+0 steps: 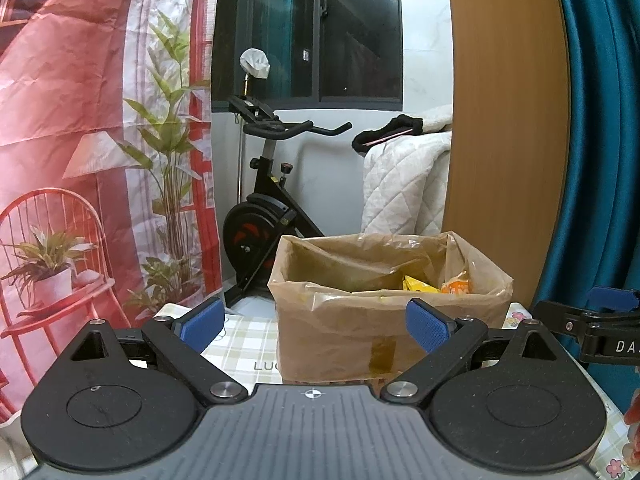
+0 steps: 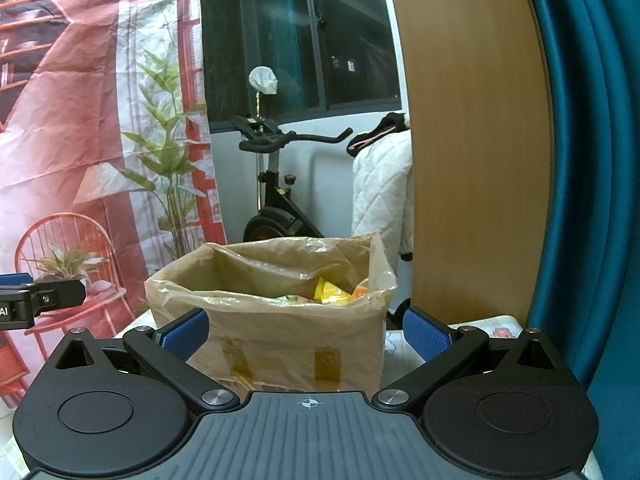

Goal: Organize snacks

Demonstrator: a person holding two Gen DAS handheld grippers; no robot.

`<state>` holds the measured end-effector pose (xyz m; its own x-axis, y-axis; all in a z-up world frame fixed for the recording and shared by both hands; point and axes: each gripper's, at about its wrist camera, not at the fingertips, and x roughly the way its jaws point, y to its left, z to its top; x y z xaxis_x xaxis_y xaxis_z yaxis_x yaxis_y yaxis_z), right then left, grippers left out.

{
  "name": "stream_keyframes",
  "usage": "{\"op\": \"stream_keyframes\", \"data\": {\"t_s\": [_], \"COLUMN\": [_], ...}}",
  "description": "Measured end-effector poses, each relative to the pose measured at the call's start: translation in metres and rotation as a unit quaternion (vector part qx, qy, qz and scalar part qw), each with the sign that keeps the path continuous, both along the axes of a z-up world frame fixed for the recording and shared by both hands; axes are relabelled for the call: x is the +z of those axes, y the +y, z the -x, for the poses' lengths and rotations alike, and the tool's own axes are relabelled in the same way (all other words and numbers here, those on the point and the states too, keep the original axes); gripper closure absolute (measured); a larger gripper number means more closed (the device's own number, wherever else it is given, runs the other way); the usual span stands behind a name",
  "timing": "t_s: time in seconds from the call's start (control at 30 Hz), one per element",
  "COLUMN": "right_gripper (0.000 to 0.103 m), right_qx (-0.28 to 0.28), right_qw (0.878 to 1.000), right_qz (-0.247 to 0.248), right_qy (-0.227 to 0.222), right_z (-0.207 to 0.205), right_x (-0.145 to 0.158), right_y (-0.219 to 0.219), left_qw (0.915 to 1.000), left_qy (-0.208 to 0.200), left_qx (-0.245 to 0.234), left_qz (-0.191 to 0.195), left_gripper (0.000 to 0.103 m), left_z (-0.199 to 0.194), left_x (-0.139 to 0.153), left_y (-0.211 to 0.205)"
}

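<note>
Left wrist view, left gripper [image 1: 316,326]: spread wide, nothing held between the blue pads [image 1: 202,324].
Left wrist view, box [image 1: 384,312]: set on the checked tablecloth [image 1: 248,340] straight ahead, lined with a brown bag; yellow and orange snack packets [image 1: 436,284] are seen inside.
Right wrist view, right gripper [image 2: 306,330]: spread wide, nothing held.
Right wrist view, box [image 2: 280,320]: straight ahead, snack packets [image 2: 336,294] inside at its right.

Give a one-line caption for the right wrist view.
Open right gripper facing a bag-lined box holding snack packets, exercise bike behind.
</note>
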<state>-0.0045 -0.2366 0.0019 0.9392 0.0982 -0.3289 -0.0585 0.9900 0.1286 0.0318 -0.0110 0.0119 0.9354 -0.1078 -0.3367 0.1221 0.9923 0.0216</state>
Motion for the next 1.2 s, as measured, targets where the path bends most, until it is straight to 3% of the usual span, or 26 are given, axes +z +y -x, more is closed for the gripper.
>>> {"op": "stream_keyframes", "data": {"t_s": [1.2], "right_gripper": [0.001], "right_qx": [-0.004], "right_qw": [1.000], "right_qz": [0.000], "right_qy": [0.004], "right_z": [0.0014], "right_x": [-0.0022], "right_y": [0.0018], "left_qw": [1.0000], "left_qy": [0.007], "left_qx": [0.004], "left_qz": [0.003], "left_gripper": [0.005], "left_z": [0.0008], "left_x": [-0.0004], "left_y": [-0.0030]}}
